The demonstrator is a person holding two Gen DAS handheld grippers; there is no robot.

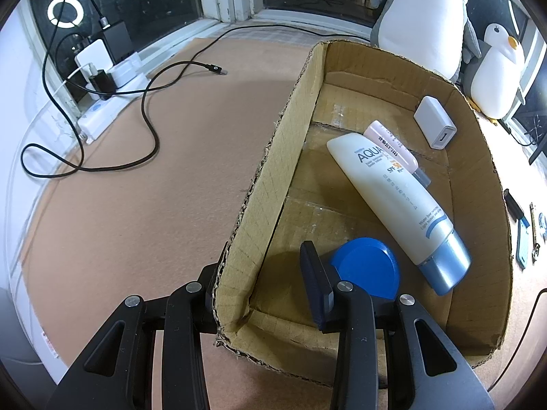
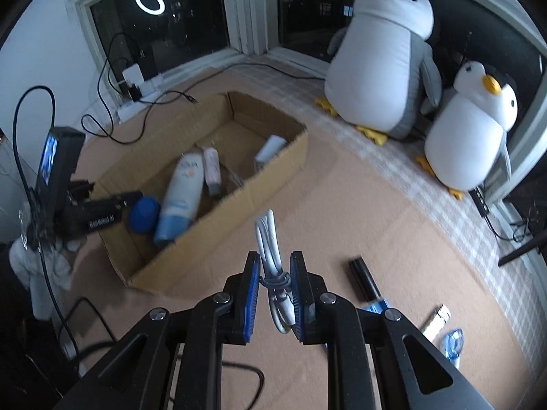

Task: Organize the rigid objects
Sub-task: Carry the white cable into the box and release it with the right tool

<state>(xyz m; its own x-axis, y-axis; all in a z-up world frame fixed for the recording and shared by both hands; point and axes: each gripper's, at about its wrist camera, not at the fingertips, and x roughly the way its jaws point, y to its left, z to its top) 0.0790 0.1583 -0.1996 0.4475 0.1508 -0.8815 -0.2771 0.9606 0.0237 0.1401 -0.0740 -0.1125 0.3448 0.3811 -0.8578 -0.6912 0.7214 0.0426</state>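
We see the left tool closed on the near wall of the cardboard box, one finger outside the wall and one inside. The box stands on the brown bench, towards its far left part, with the open top up. Inside it lie a large white tube with a blue cap, a smaller pink tube touching it on the far side, a blue round lid near the held wall, and a white charger block leaning on the right wall.

The right tool holds a bundled white cable between its blue pads; the jaws stand narrow, and the cable sticks up past the fingertips. It is above the bench, on the near right side of the box, apart from it.

On the bench near the right tool lie a black stick-shaped thing and a small clear blue thing. Two plush penguins sit at the far right edge by the window.
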